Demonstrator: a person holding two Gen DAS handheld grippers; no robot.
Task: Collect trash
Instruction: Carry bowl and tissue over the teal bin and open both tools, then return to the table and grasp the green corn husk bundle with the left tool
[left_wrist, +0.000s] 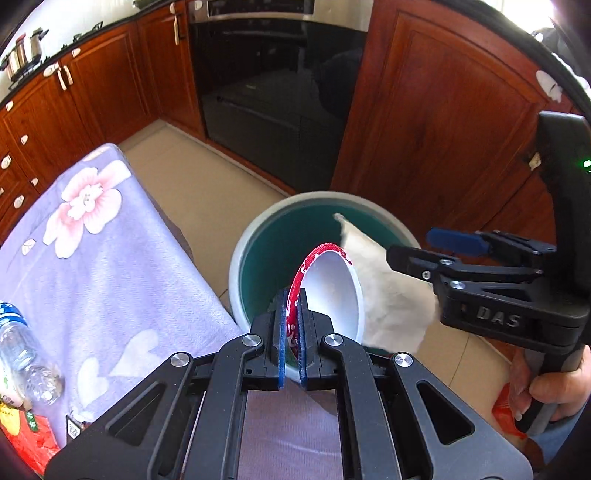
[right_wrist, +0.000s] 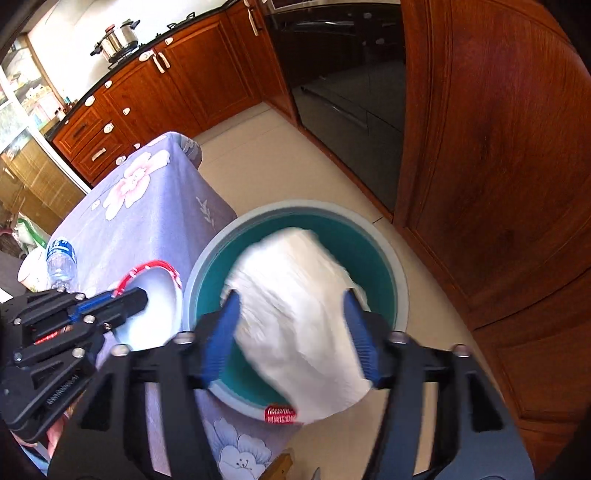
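1. Left gripper: black frame, blue ribbed pads, pressed together on the rim of a paper bowl. The bowl is thin, white inside, with a red printed band, and hangs tilted at the near edge of the bin.
2. Right gripper: jaws spread wide. A crumpled white tissue, soft and creased, sits between the pads above the bin mouth; blur makes it uncertain whether either pad touches it.
3. Bin: round, pale grey rim, smooth teal lining, standing on beige floor tile just beside the table.
4. Table: draped in lilac woven cloth with pink flowers; a clear plastic bottle lies on it, uncollected.
5. Risk, tissue: light and loose, it may drift onto the rim or floor if dropped off-centre.
6. Risk, bowl: held by a narrow pinch at the lip, it may buckle or pivot; released too near the edge, it could tip outside the bin.
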